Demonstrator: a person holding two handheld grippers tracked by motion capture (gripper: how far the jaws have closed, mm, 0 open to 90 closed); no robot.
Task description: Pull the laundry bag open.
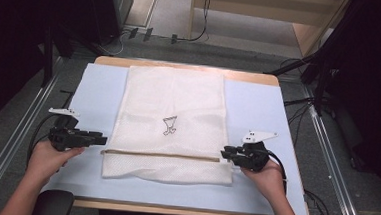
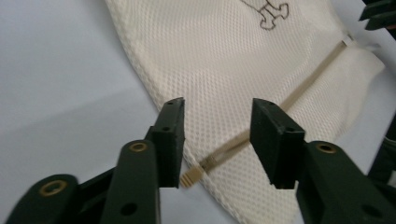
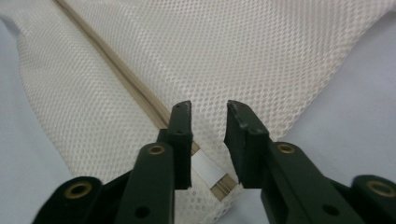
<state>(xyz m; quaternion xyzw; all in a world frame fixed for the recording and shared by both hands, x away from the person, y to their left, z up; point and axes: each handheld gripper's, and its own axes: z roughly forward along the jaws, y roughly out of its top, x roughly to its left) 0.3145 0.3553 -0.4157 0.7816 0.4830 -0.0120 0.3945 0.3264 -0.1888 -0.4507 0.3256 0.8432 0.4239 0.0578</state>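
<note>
A cream mesh bag (image 1: 170,124) lies flat on a pale blue mat (image 1: 263,112) that covers the counter (image 1: 186,65), its long sides running away from the person. Near the front edge a tan zipper (image 1: 160,155) crosses the bag from side to side, and a small dark outline drawing (image 1: 169,124) sits near its middle.

The left hand-held gripper (image 1: 101,140) lies at the bag's left edge, level with the zipper. In the left gripper view its jaws stand spread, with the zipper's tan end tab (image 2: 192,176) between them and nothing pinched.

The right hand-held gripper (image 1: 224,153) lies at the bag's right edge, at the zipper's other end. In the right gripper view its jaws are parted by a narrower gap, straddling a white tab (image 3: 208,169) at the zipper's end, apart from it.
</note>
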